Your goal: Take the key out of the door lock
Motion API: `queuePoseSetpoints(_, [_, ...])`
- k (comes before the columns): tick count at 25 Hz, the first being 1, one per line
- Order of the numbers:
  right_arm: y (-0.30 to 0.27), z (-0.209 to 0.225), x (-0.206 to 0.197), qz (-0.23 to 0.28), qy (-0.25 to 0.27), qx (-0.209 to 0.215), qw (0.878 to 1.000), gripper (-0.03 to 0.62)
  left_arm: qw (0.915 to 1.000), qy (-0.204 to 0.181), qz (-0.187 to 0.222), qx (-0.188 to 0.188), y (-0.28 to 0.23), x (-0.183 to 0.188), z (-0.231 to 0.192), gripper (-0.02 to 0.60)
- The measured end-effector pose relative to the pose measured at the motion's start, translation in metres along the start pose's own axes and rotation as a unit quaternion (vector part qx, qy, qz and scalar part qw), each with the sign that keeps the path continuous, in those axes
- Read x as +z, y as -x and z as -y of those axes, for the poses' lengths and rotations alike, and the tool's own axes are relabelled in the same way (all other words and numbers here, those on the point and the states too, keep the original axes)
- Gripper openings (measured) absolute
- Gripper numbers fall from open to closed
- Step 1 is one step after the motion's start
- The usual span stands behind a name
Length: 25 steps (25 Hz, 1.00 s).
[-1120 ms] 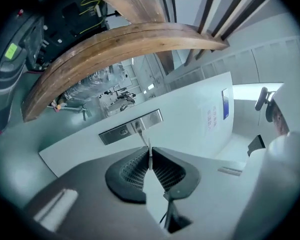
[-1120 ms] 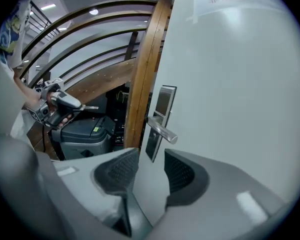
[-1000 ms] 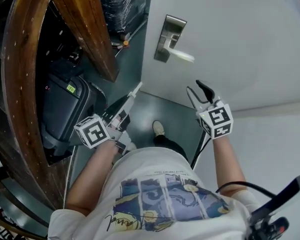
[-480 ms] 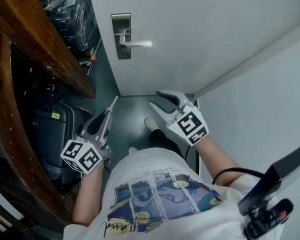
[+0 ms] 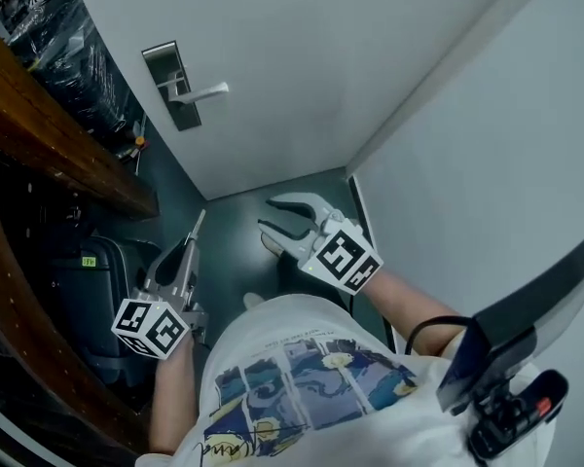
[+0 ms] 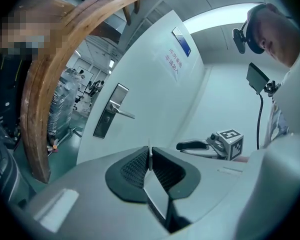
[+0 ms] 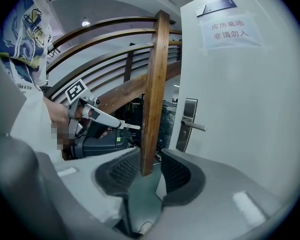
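While left gripper (image 5: 195, 230) pinches what's prob. the key (image 6: 149, 152), right gripper (image 5: 268, 214) gapes empty, jaws just narrowing.

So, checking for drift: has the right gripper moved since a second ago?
Yes. The right gripper overlapped the door; now it sits below its bottom edge, over the floor. Its jaws have just been closing, nothing between them.

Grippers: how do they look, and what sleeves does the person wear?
Left gripper and right gripper: grey jaws, black ribbed pads, a white cube with black square markers each. Short white T-shirt sleeves; black cable at the right arm.
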State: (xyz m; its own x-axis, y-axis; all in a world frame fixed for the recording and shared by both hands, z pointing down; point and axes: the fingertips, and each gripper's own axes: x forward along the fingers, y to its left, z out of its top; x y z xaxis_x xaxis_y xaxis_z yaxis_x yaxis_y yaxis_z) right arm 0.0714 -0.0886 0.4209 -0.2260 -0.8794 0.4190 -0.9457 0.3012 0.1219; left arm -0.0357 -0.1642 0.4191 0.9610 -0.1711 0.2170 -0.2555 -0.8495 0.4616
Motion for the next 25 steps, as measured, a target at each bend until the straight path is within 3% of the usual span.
queuePoseSetpoints(25, [0.017, 0.001, -0.010, 0.009, 0.003, 0.000, 1.000, 0.106, 0.9998, -0.007, -0.018, -0.006, -0.015, -0.013, 0.022, 0.023])
